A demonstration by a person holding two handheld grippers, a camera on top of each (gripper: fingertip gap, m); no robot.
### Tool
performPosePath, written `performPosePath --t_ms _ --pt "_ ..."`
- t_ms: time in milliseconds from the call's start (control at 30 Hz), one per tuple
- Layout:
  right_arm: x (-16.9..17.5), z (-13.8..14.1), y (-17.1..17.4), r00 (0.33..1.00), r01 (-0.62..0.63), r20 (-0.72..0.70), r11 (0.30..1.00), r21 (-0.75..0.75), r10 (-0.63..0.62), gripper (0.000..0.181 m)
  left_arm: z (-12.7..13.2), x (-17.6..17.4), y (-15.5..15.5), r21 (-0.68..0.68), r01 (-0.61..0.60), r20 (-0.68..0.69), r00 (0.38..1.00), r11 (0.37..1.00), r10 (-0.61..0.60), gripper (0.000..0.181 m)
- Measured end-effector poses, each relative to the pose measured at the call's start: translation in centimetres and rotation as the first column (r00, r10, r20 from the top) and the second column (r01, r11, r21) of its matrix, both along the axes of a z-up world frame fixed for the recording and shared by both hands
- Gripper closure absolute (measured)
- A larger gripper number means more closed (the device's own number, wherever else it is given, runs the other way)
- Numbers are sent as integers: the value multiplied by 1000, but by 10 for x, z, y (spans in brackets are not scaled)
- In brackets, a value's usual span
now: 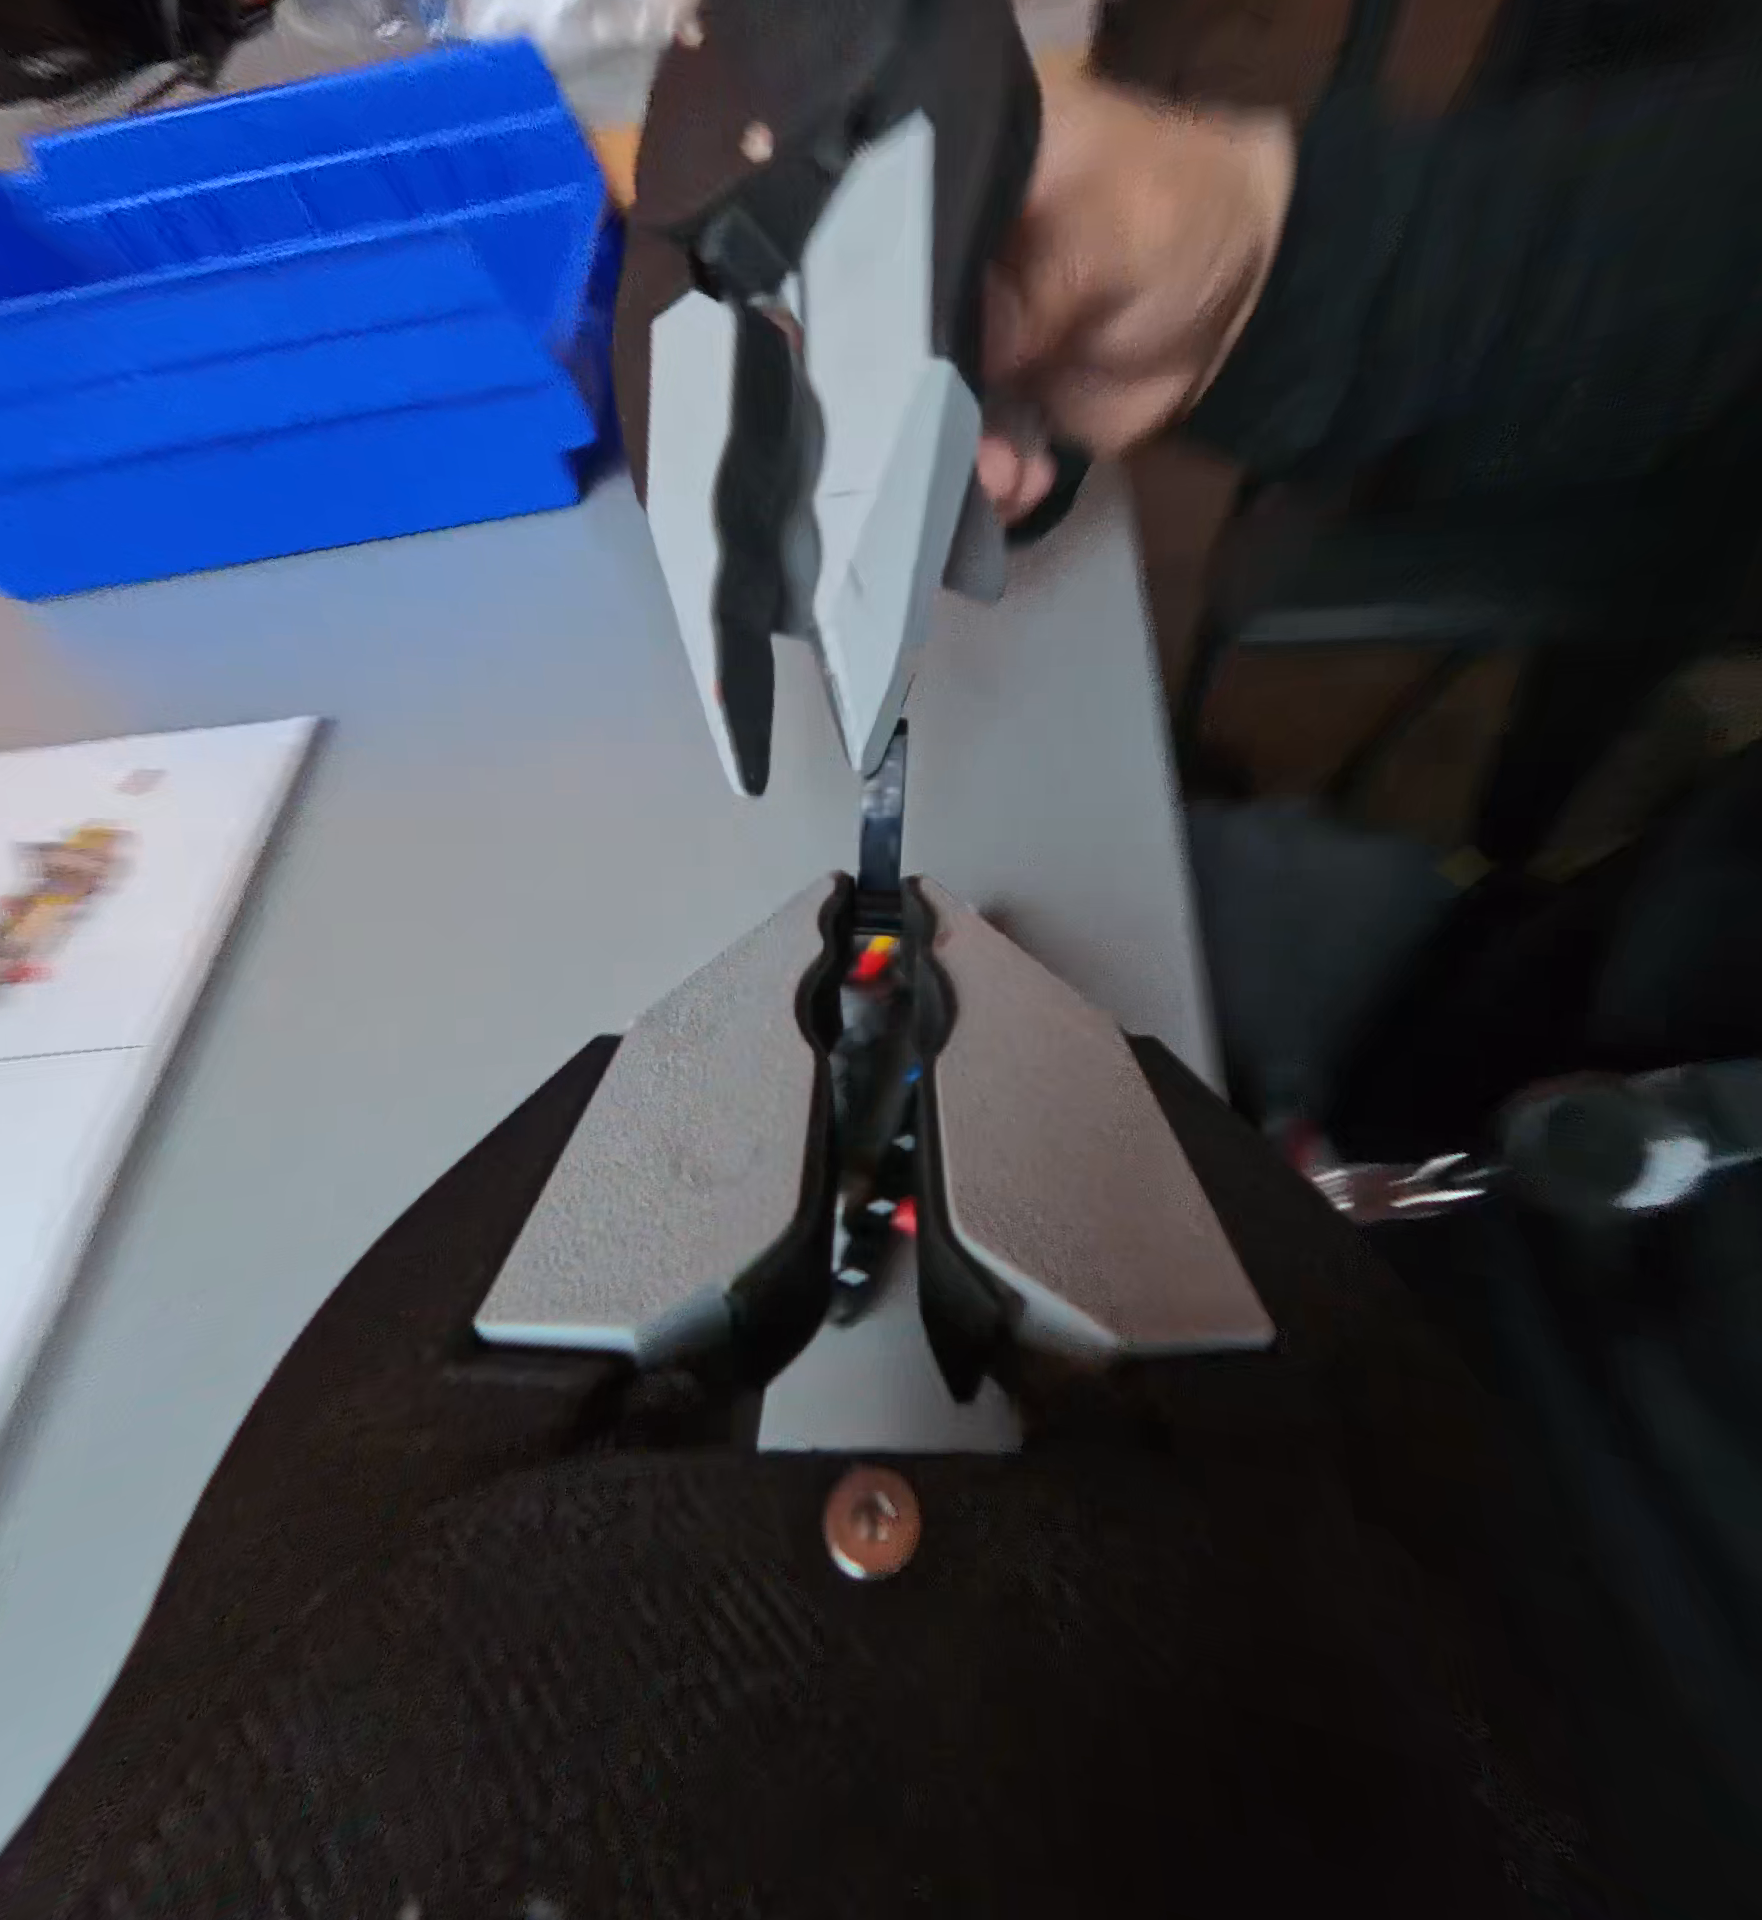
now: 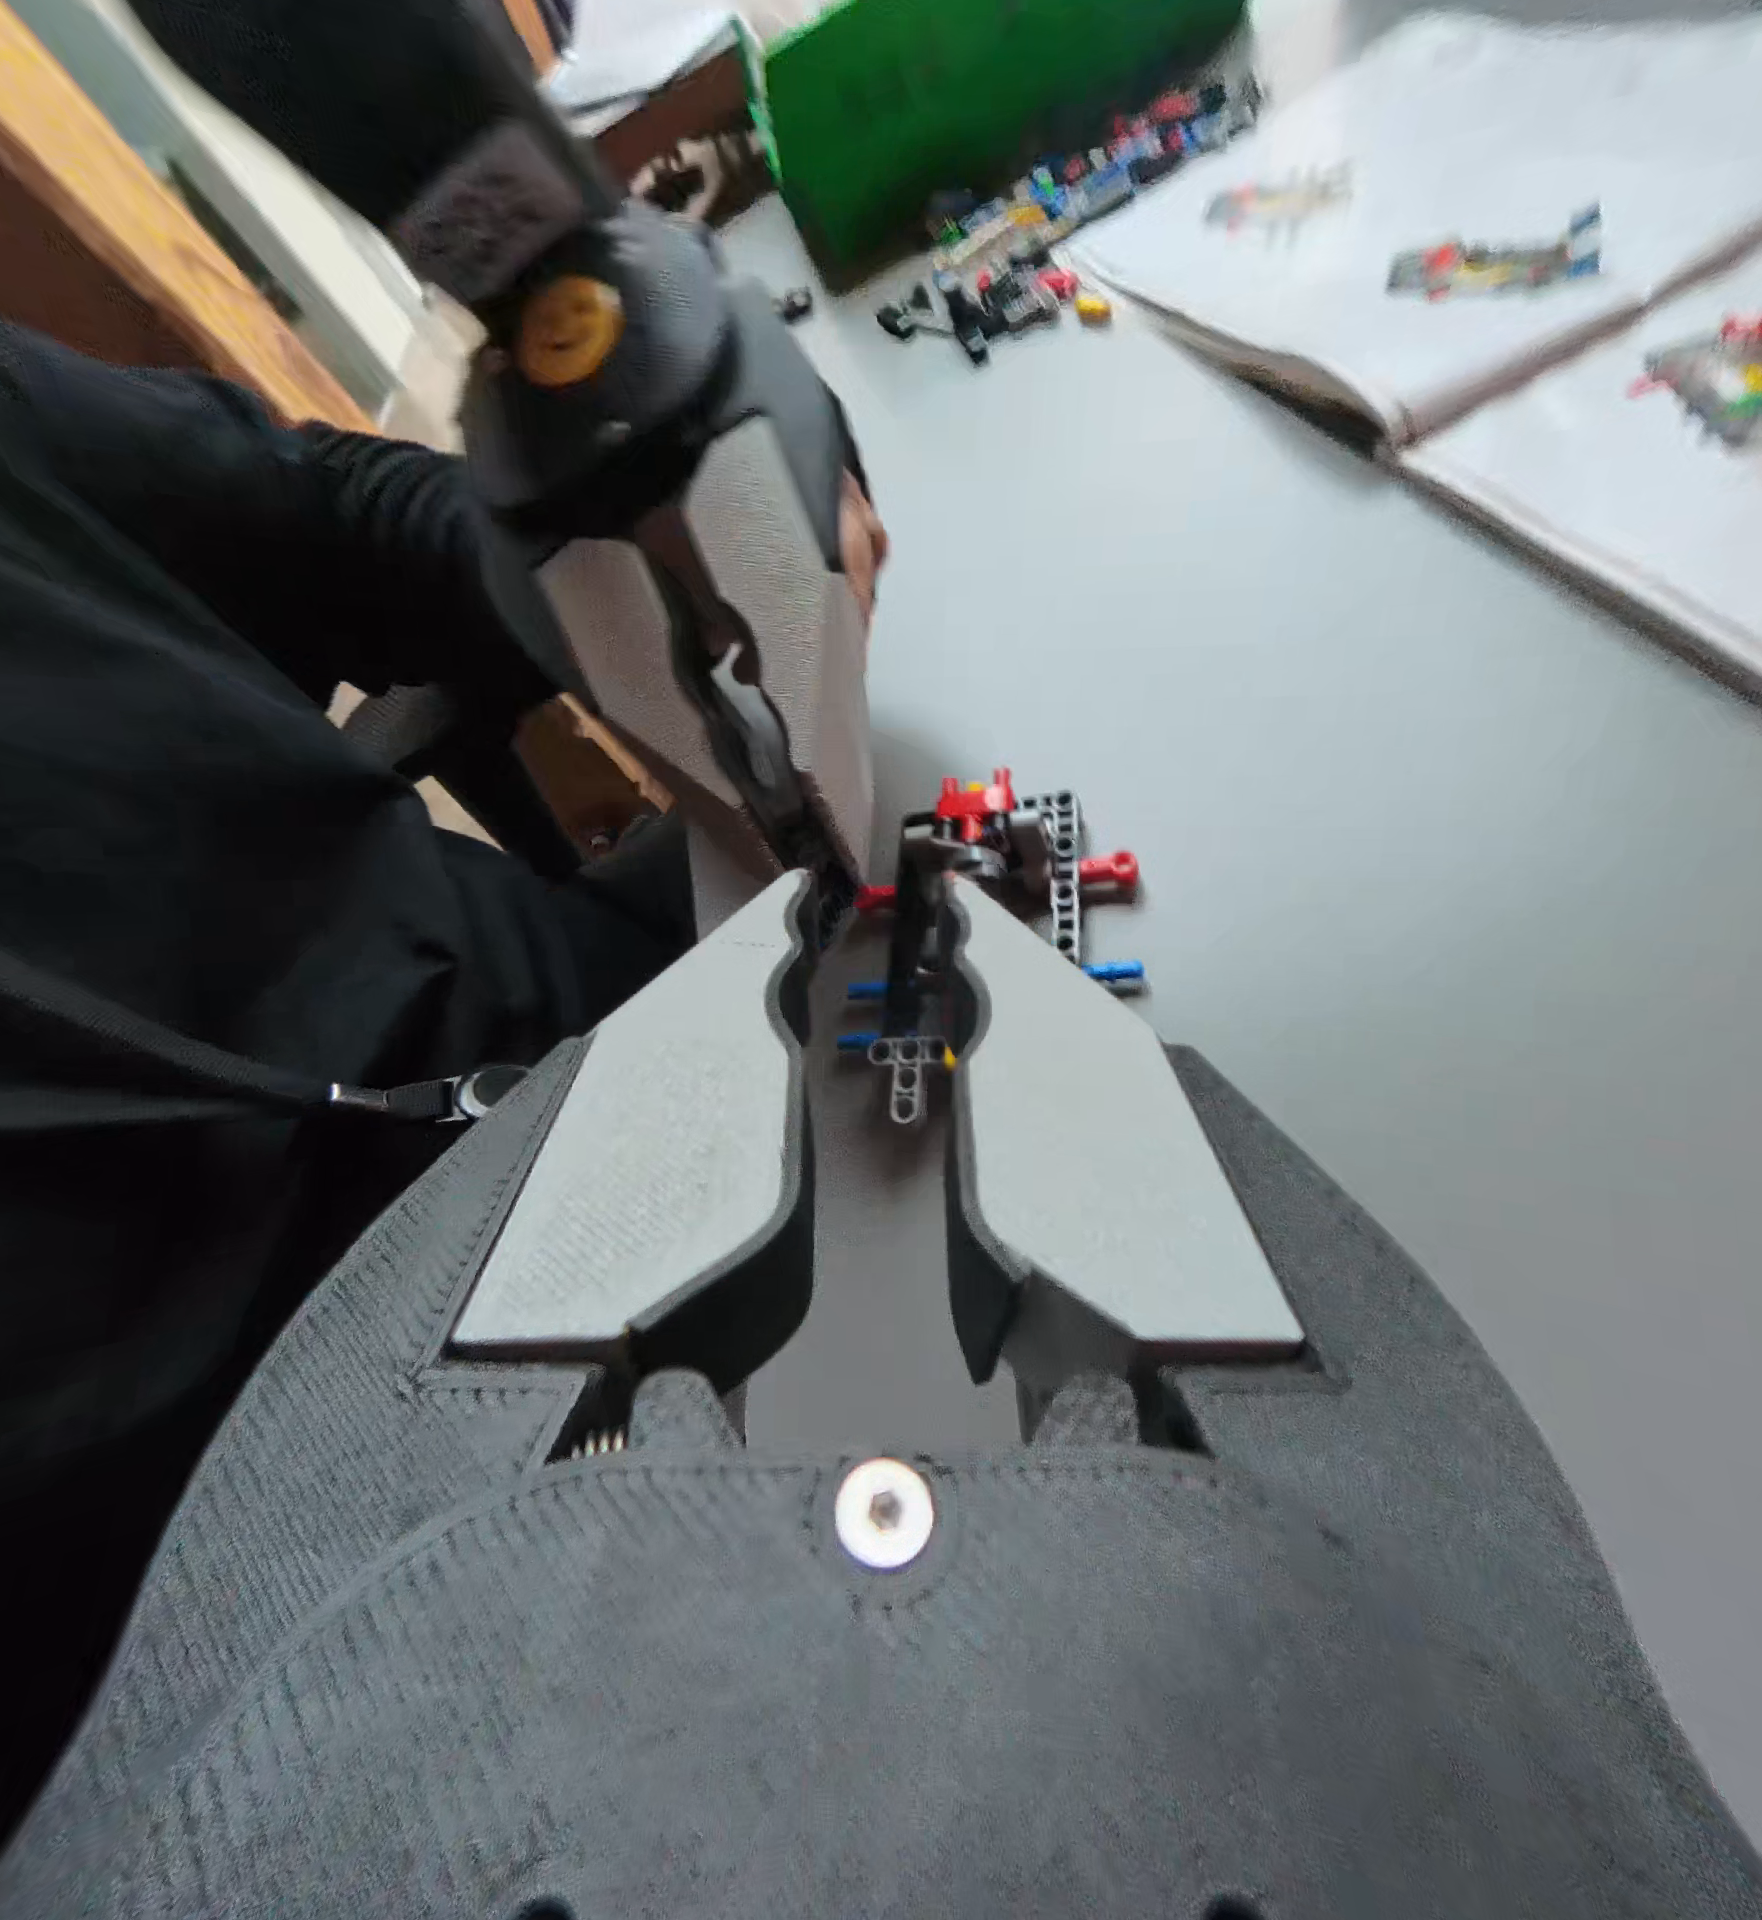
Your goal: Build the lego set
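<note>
Both views are pretty blurry, so the small parts are hard to make out. The left gripper (image 1: 872, 894) is clamped on the black and grey lego assembly with red, blue and yellow bits (image 1: 872, 1101), most of it buried between the grey fingers; one dark beam pokes out past the tips. The right gripper (image 1: 815, 774) comes in from above with its jaws a bit apart, one tip touching that beam (can't tell if it's actually gripping). From the right wrist view the assembly (image 2: 1002, 894) hangs just over the grey tabletop (image 2: 1376, 831), close to its near edge. Open instruction booklet (image 2: 1542, 343), loose pile of bricks (image 2: 1053, 239) and blue plastic bin (image 1: 264, 322) sit well apart, with open table between.
</note>
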State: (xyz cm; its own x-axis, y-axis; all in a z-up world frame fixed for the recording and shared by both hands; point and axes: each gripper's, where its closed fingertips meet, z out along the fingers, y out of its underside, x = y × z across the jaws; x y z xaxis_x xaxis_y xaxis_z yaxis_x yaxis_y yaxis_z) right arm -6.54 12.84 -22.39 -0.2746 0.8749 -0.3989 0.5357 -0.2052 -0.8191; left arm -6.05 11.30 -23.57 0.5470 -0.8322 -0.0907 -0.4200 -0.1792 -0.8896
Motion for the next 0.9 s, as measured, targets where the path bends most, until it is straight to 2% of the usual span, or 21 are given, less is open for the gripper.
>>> performPosePath --t_ms 67,133,200,267,400,533,633,700,767,800,833,900 --pt "4 17 -11 995 -23 -100 996 87 32 173 16 5 -9 -100 79 221 974 992 -56 175" --pt "6 30 -16 983 3 -181 977 214 37 174 26 8 -14 -70 127 313 944 989 -99 175" --pt "8 37 -18 976 37 -213 949 312 32 166 30 8 -13 -34 115 335 937 993 -97 175" --pt "14 38 -25 981 8 -188 951 310 54 155 30 6 -14 -34 116 343 934 993 -98 175" --pt "14 37 -35 982 -8 -178 966 260 56 160 46 4 -20 26 140 433 891 990 -137 175" --pt "6 38 -39 980 24 -193 948 316 40 176 46 8 -24 24 152 432 890 988 -147 175" --pt "4 36 -39 984 32 -174 935 353 32 176 44 7 -24 10 144 420 897 990 -135 175" --pt "4 28 -38 992 29 -126 930 368 18 177 34 4 -23 -33 138 367 923 990 -116 174" --pt "6 13 -29 998 47 -46 916 398 -31 177 2 -14 -18 -106 78 139 988 991 -63 171" --pt "9 5 -27 999 46 -8 913 406 -46 177 -13 -24 -20 -129 51 28 998 990 -48 169" --pt "11 -2 -27 998 39 23 912 408 -52 177 -27 -32 -28 -151 59 -72 995 987 -71 167" --pt "10 -14 -30 997 33 54 909 416 -61 177 -45 -50 -26 -106 -11 -240 971 994 -15 164"
